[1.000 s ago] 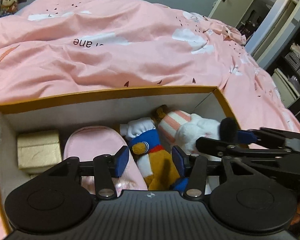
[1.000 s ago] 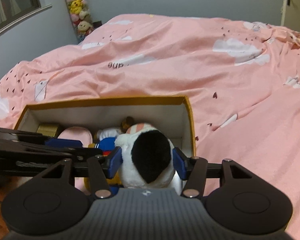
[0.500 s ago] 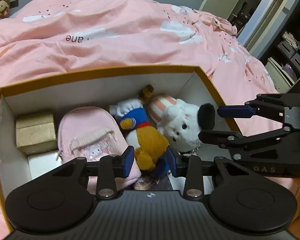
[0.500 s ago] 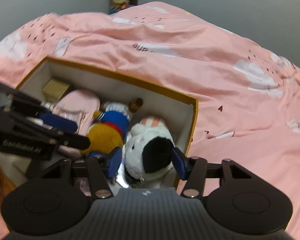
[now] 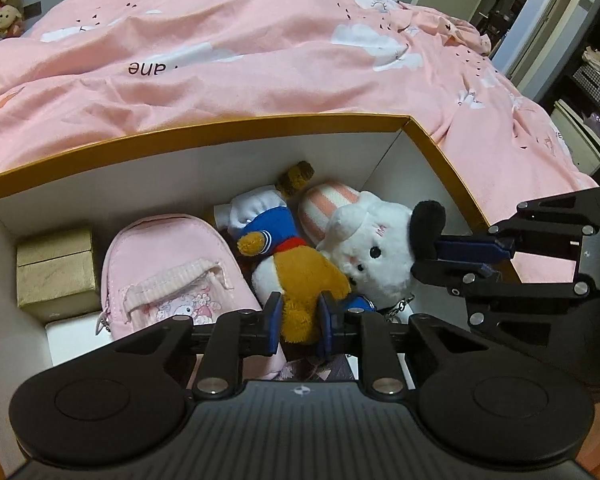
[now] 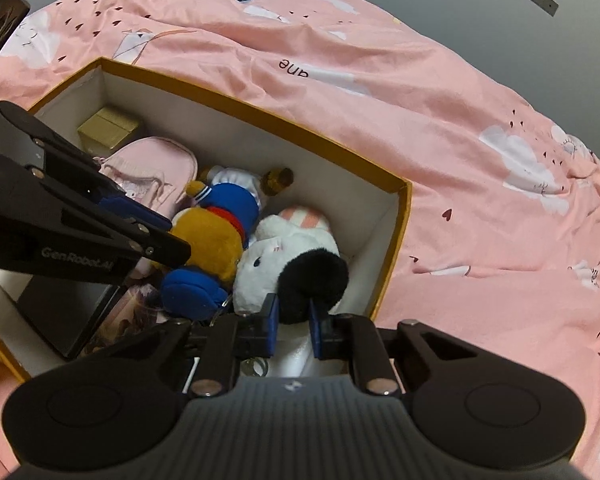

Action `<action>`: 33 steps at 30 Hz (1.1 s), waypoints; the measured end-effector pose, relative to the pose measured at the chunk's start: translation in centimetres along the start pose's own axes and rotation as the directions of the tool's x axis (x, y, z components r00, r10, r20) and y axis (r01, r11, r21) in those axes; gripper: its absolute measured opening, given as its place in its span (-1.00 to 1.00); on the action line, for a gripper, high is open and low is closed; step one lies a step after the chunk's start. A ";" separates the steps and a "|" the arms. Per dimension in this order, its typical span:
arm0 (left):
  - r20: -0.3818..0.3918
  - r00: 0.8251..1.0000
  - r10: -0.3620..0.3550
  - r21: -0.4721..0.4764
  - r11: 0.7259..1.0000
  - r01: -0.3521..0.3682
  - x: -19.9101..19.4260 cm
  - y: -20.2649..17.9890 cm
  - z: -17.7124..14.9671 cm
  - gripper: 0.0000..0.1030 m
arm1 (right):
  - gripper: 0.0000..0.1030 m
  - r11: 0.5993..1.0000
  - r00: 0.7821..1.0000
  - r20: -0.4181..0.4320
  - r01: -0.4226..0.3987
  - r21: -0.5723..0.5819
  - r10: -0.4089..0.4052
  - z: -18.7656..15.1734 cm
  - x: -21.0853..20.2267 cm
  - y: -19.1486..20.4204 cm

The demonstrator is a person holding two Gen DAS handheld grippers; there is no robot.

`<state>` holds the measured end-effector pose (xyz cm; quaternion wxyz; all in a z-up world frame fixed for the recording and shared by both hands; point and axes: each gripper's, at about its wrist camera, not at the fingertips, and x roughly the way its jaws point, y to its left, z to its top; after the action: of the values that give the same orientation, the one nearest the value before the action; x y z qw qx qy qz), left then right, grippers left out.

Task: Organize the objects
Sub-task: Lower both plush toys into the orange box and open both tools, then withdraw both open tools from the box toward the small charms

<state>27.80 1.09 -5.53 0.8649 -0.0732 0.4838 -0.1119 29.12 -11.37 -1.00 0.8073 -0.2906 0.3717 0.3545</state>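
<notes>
Pink bedding printed with white clouds covers the bed, and an orange-rimmed box with white inner walls rests on it. Inside the box lie a gold gift box at the far left, a pink pouch beside it, a brown plush in a blue jacket in the middle and a white plush dog with a black ear at the right, the two plush toys touching. The left hand-held gripper is pinching the brown plush's lower body between its blue pads. The right hand-held gripper is closed on the dog's black ear. Something dark and flat lies at the box's near end, though I cannot make it out clearly.
</notes>
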 end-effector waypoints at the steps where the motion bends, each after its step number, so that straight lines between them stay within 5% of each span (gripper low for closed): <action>1: -0.001 1.000 0.000 -0.001 1.000 0.000 0.1 0.0 0.0 -0.52 | -0.67 1.000 1.000 0.000 0.001 0.006 -0.001 -0.1 0.0 0.0; 7: 0.038 0.999 0.035 -0.029 0.999 -0.034 -0.8 -0.2 -0.5 -0.51 | -0.66 0.999 1.000 0.022 0.000 0.034 0.000 -0.6 -1.2 0.0; 16: 0.265 0.952 0.153 -0.052 0.988 -0.145 -7.2 -3.4 -2.8 -0.38 | -0.51 0.987 0.984 0.175 -0.043 0.154 0.016 -2.2 -7.6 0.6; 25: 0.345 0.929 0.134 0.020 0.988 -0.150 -11.9 -6.3 -6.8 -0.11 | -0.26 0.953 0.951 0.308 -0.076 0.294 -0.020 -6.7 -13.4 2.6; 33: 0.269 0.962 0.053 0.046 0.997 -0.068 -12.8 -7.1 -10.6 -0.02 | -0.12 0.936 0.971 0.232 -0.031 0.351 -0.055 -11.2 -14.1 4.9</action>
<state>11.44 -2.53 1.11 0.9270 -0.0491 0.3615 -0.0875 14.24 -21.76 3.13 0.8872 -0.0989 0.3278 0.3093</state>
